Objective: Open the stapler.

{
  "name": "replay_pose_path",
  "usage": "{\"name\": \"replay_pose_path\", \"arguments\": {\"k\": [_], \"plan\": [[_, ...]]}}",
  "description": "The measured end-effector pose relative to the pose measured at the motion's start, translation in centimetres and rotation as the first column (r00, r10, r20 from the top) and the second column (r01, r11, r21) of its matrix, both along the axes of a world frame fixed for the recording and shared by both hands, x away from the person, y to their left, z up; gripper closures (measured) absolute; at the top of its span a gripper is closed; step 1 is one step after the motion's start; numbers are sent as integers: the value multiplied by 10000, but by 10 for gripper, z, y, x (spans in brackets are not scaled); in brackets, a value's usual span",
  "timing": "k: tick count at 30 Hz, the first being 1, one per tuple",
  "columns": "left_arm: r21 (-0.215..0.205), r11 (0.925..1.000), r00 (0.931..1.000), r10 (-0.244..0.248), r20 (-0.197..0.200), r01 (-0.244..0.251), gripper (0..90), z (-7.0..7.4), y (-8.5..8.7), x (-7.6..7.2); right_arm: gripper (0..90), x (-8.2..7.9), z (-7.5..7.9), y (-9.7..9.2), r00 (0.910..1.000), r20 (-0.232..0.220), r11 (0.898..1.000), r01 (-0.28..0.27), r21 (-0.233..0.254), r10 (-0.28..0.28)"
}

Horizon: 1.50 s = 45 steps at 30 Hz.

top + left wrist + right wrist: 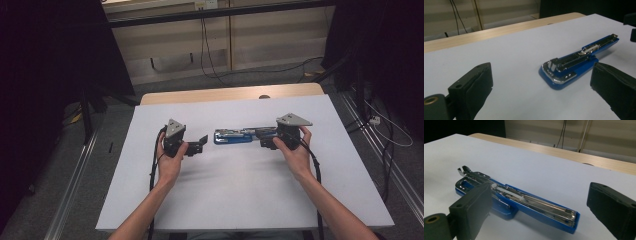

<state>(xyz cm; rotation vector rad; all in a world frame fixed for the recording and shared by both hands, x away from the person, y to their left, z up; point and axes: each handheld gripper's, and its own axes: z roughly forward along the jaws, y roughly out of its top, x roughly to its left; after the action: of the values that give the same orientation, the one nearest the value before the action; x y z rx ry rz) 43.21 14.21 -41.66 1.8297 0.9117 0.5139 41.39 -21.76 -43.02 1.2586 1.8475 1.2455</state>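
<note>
A blue stapler (235, 136), swung open flat, lies mid-desk (225, 200) between both tongs. Left tongs (202, 143) and right tongs (262, 137) stand wide, gripping nothing.

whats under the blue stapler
The blue stapler lies opened flat on the white sheet that covers the table. Past the sheet's far edge the wooden tabletop shows. What lies directly beneath the stapler is covered.

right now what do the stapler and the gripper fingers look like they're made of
Stapler: glossy blue body, probably plastic or painted metal; its inner track is bright chrome-like metal that catches the light. Left gripper fingers: matte black, soft-looking pads, likely rubber or foam, with dull, slightly uneven edges.
</note>
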Motion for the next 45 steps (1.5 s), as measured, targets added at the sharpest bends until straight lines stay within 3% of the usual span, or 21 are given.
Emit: {"name": "replay_pose_path", "arguments": {"k": [9,12,18,25,31,33,39,41,43,45], "plan": [[221,9991,9984,362,426,-372,52,1,28,-22,63,-14,2,-15,9999,-20,9999,150,81,-150],[332,9978,9956,541,762,-568,53,1,34,-30,63,-21,3,-19,9997,2,9997,236,58,-236],[703,9968,9945,313,1001,-385,53,-2,41,-48,63,-31,6,-28,9994,69,9992,339,194,-341],[507,9964,9954,645,715,-682,52,-5,56,-63,64,-44,7,-39,9979,151,9978,625,202,-628],[526,9941,9932,910,721,-949,49,-5,68,-72,64,-58,7,-50,9949,226,9950,979,204,-984],[349,9936,9923,1048,658,-1073,49,-5,72,-74,64,-63,7,-52,9936,324,9939,1074,238,-1081],[146,9908,9886,1334,691,-1347,38,-3,76,-74,66,-81,5,-59,9925,313,9928,1176,219,-1183],[45,9889,9877,1479,507,-1483,29,-2,76,-75,66,-87,6,-61,9921,321,9924,1203,253,-1211],[25,9923,9910,1235,510,-1238,28,-1,75,-76,65,-92,5,-63,9917,316,9921,1243,171,-1248],[136,9916,9895,1272,692,-1284,33,-1,74,-76,65,-95,4,-65,9913,301,9917,1273,208,-1279]]}}
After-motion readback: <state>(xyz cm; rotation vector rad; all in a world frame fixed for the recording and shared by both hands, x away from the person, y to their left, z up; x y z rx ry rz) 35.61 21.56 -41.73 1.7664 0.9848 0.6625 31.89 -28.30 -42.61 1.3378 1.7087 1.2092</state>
